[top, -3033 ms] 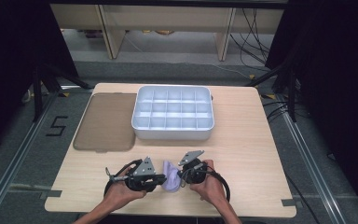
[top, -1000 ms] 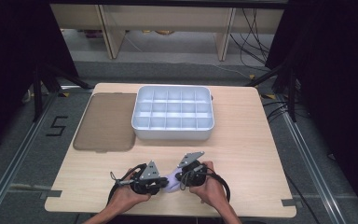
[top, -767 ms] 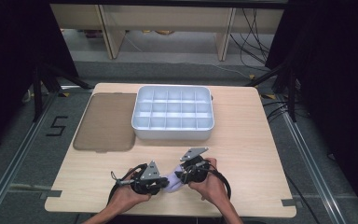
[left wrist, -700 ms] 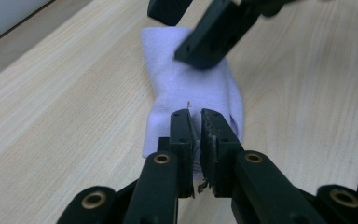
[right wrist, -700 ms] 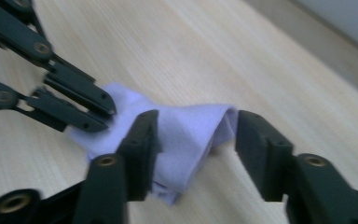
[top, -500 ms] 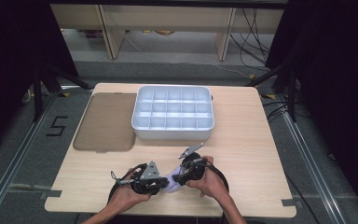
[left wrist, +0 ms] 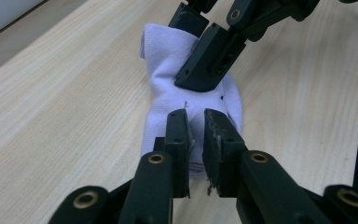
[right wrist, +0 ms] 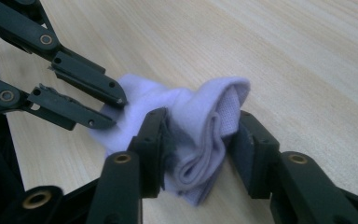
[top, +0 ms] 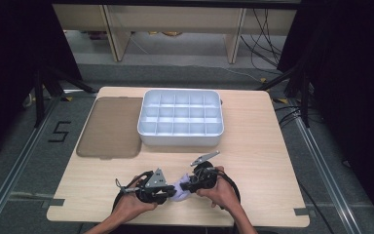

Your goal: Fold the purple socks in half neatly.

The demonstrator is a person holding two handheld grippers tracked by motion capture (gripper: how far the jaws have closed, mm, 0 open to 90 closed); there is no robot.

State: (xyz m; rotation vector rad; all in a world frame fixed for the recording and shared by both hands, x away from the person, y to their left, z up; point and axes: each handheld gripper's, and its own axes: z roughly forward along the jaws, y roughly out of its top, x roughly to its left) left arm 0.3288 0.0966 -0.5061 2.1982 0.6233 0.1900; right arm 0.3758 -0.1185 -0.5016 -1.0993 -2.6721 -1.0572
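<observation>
- Left gripper (left wrist: pixel 195 122): jaws nearly together, pinching one end of the sock (left wrist: pixel 168 79).
- Right gripper (right wrist: pixel 200 135): jaws clamp the sock's bunched other end on the table (top: pixel 253 146).

Floor marking: a black "5" (top: pixel 58 131) on the grey floor, left of the table (top: pixel 253 161).
Other text: none readable on the table or the things on it.

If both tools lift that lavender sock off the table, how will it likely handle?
Probably floppy: the lavender sock lies bunched in soft folds between the jaws of the right tool, so free ends would likely sag. It looks light for its size, being thin knit fabric. Slipping seems unlikely, since the left tool also pinches the cloth; rolling looks unlikely too.
</observation>
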